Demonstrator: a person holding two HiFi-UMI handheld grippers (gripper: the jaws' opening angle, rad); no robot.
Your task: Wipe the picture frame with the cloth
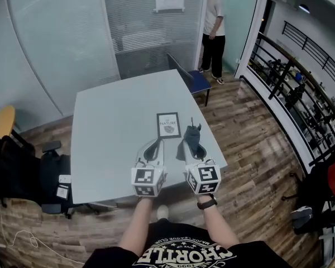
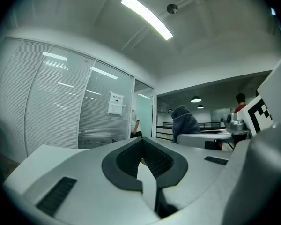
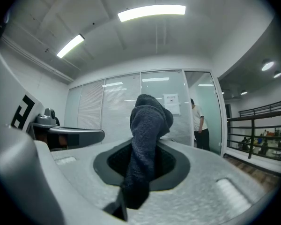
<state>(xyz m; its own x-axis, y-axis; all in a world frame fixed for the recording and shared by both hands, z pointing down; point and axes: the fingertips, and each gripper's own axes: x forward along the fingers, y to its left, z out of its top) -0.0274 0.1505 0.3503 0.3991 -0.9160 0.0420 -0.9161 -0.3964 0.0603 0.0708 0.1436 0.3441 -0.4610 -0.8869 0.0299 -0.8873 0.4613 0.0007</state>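
A small picture frame lies flat on the grey table, near its front right corner. My right gripper is just right of the frame, shut on a dark grey cloth that stands up out of its jaws. The right gripper view shows that cloth bunched between the jaws of the right gripper. My left gripper hovers at the frame's near edge. The left gripper looks shut with nothing in it. The cloth also shows in the left gripper view.
A blue chair stands at the table's far right corner, and a person stands beyond it by the glass wall. A black office chair sits at the table's left. A railing runs along the right.
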